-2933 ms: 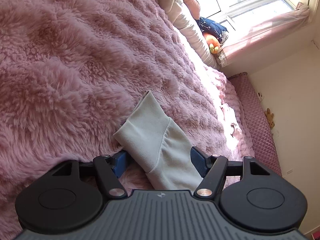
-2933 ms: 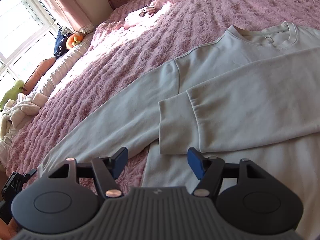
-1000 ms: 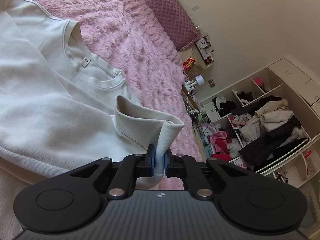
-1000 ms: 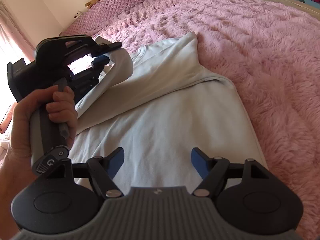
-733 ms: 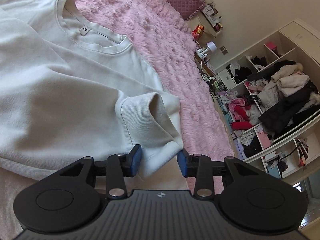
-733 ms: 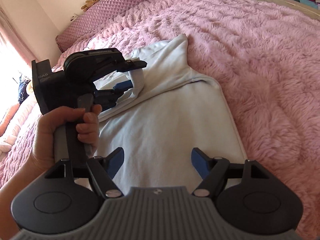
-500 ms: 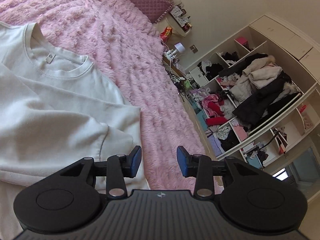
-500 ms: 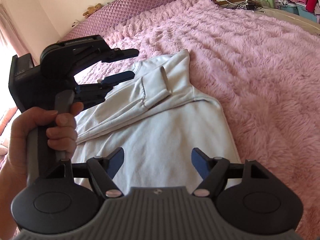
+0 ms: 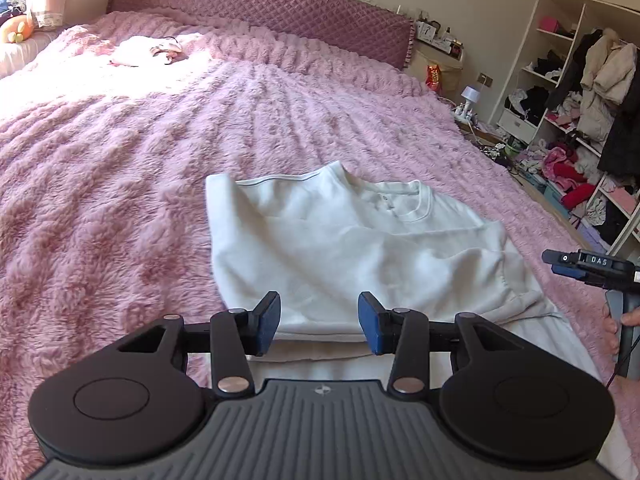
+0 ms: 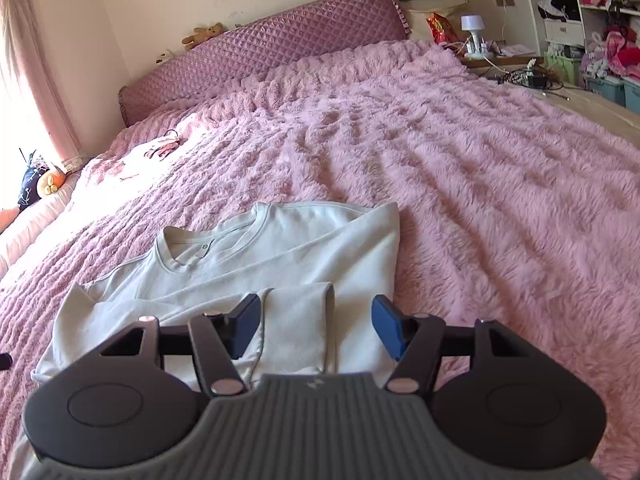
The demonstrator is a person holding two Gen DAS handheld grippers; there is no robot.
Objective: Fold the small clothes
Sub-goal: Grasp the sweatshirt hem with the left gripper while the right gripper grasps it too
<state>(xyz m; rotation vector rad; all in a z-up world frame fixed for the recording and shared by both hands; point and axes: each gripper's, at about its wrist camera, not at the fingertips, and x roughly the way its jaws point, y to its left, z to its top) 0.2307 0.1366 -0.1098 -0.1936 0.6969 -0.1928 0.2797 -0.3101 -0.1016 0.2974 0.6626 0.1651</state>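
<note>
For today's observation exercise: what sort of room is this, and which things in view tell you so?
Most likely a bedroom: a wide bed with a fluffy pink blanket, a quilted headboard, and open shelves stuffed with clothes.

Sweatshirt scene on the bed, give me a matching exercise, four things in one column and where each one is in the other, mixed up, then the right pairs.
Things:
1. white sweatshirt
2. teddy bear
3. small lamp
4. sleeve cuff

Places:
A. on top of the quilted headboard
B. spread on the pink fluffy blanket
C. between the open fingers of the right gripper
D. on the bedside stand beyond the bed's far corner

Pairs: 1-B, 2-A, 3-D, 4-C
</note>
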